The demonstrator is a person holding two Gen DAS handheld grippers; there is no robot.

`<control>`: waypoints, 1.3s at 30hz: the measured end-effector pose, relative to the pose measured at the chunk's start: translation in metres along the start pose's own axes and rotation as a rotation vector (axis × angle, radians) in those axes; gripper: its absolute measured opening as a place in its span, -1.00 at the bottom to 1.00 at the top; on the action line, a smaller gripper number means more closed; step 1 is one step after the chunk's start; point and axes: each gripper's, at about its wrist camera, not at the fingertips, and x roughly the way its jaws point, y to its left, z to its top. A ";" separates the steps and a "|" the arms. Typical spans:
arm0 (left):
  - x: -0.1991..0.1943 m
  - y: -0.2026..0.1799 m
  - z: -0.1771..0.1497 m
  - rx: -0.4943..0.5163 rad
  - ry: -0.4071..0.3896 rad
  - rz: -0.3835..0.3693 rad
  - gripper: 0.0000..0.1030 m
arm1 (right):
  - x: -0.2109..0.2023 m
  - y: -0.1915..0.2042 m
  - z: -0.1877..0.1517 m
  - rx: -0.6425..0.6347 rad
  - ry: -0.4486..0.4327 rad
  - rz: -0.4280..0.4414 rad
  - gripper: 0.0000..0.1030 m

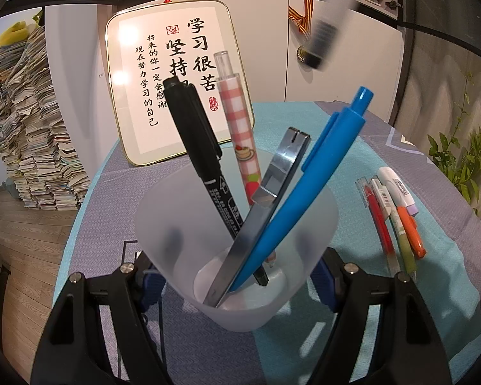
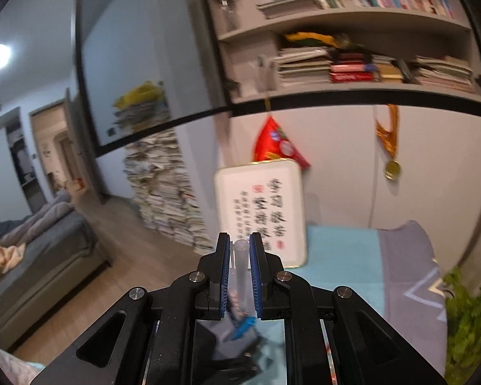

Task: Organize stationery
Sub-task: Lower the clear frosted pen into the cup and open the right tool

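Observation:
A frosted plastic cup stands on the table with my left gripper shut on it, a blue pad pressed on each side. Inside lean a black marker, a pink checked pen, a flat metal blade-like tool and a blue pen. My right gripper is shut on a clear pen, held high over the table. That pen shows blurred, with a black grip, as the clear pen at the top right of the left wrist view.
Several loose pens and a white correction tape lie on the cloth to the cup's right. A framed calligraphy board leans behind the cup. The round table's edge curves at left; paper stacks and a plant flank it.

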 end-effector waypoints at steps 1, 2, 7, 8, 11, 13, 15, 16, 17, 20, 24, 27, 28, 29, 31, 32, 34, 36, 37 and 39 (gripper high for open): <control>0.000 0.000 0.000 0.000 0.000 0.000 0.44 | 0.003 0.002 0.000 -0.007 0.006 0.011 -0.75; 0.000 0.000 0.000 0.000 0.000 0.000 0.44 | 0.007 0.005 -0.001 -0.015 0.015 0.013 -0.75; 0.000 0.000 0.000 0.000 0.000 0.000 0.44 | 0.033 0.007 -0.013 -0.021 0.095 0.012 -0.75; 0.000 0.000 0.000 0.000 0.000 0.000 0.44 | 0.038 0.007 -0.015 -0.019 0.111 0.013 -0.75; 0.000 0.000 0.000 0.000 0.000 0.000 0.44 | 0.051 0.005 -0.023 -0.012 0.156 0.016 -0.75; 0.000 0.000 0.000 0.000 0.000 0.000 0.44 | 0.057 0.003 -0.029 -0.002 0.179 0.023 -0.75; 0.000 0.000 0.000 0.000 0.000 0.000 0.44 | 0.062 0.002 -0.033 0.001 0.204 0.027 -0.75; 0.000 0.000 0.000 0.000 0.000 0.000 0.44 | 0.064 0.002 -0.034 0.004 0.213 0.029 -0.75; 0.000 0.000 0.000 0.000 0.000 0.000 0.44 | 0.067 0.002 -0.036 0.008 0.225 0.032 -0.75; 0.000 0.000 0.000 0.000 0.000 0.000 0.44 | 0.074 0.000 -0.041 0.021 0.256 0.038 -0.75; 0.000 0.000 0.000 0.000 0.000 0.000 0.44 | 0.083 0.000 -0.045 0.033 0.286 0.043 -0.75; 0.000 0.000 0.000 0.000 0.000 0.000 0.44 | 0.089 -0.003 -0.049 0.054 0.318 0.052 -0.75; 0.000 0.000 0.000 0.000 0.000 0.000 0.44 | 0.090 -0.003 -0.050 0.060 0.324 0.053 -0.75; 0.000 0.000 0.000 0.000 0.000 0.000 0.45 | 0.092 -0.004 -0.050 0.065 0.329 0.054 -0.75; 0.000 0.000 0.000 0.000 0.000 0.000 0.44 | 0.093 -0.006 -0.052 0.081 0.337 0.061 -0.75; 0.000 0.000 0.000 0.000 0.000 0.000 0.44 | 0.093 -0.006 -0.052 0.086 0.338 0.064 -0.75; 0.000 0.000 0.000 0.000 0.000 0.000 0.45 | 0.091 -0.006 -0.052 0.082 0.335 0.064 -0.75; 0.000 0.000 0.000 0.000 0.000 0.000 0.44 | 0.090 -0.005 -0.052 0.080 0.333 0.069 -0.75; 0.000 0.000 0.000 -0.001 0.000 0.000 0.45 | 0.090 -0.004 -0.052 0.081 0.334 0.072 -0.75; 0.000 0.001 0.000 -0.001 0.000 0.000 0.45 | 0.087 -0.004 -0.052 0.082 0.326 0.073 -0.75</control>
